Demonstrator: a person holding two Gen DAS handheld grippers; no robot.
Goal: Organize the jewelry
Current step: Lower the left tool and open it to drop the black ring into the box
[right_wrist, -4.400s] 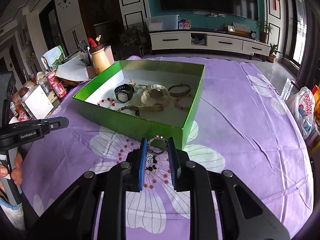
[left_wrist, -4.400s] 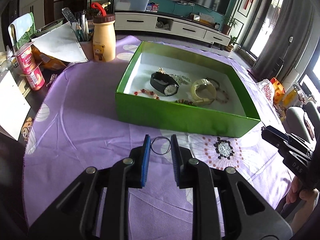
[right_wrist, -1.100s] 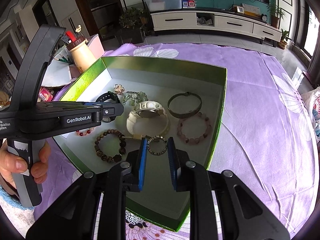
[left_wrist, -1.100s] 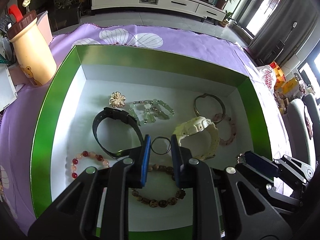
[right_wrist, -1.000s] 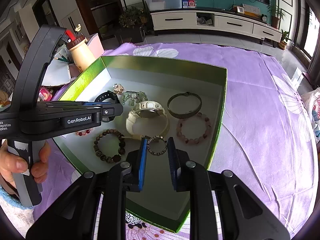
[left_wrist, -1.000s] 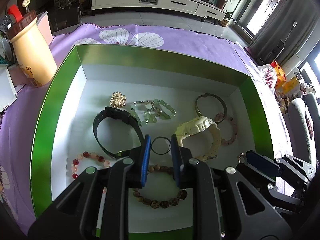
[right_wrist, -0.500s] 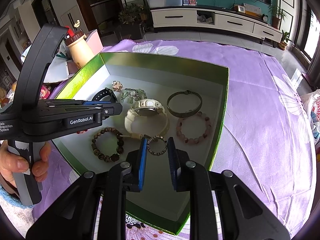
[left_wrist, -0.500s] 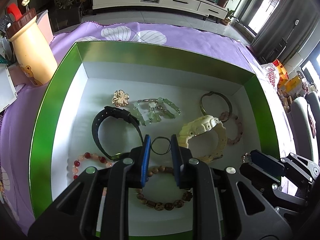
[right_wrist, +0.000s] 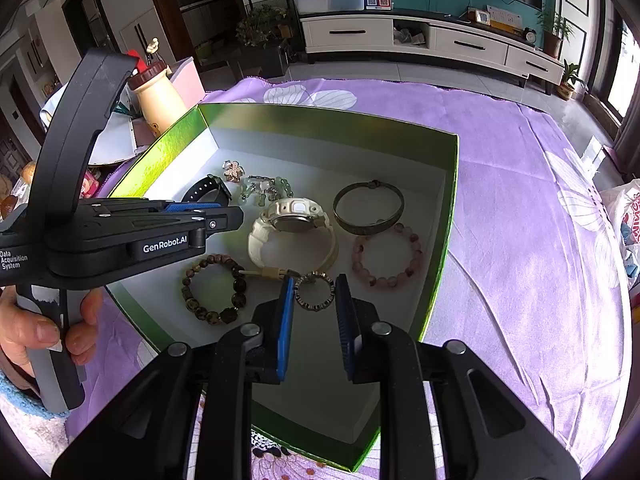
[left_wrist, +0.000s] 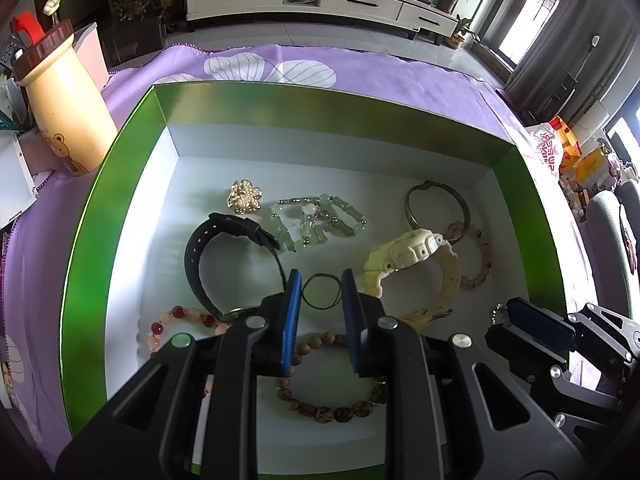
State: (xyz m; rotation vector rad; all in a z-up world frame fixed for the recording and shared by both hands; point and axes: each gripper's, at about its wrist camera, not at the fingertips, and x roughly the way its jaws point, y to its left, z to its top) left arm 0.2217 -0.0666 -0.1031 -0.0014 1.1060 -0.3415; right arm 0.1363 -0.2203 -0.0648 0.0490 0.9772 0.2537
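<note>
A green box with a white floor stands on the purple cloth and also shows in the right wrist view. My left gripper is shut on a thin dark ring and holds it over the box, above a black watch and a cream watch. My right gripper is shut on a sparkly silver ring over the box's near right part, beside a pink bead bracelet. The left gripper body crosses the right wrist view.
The box also holds a brown bead bracelet, a red bead bracelet, a green bead piece, a gold brooch and a metal bangle. A cream bear bottle stands left of the box.
Both grippers, each still holding its ring, have come from the cloth in front of the box to over its inside. In the last second they moved only slightly.
</note>
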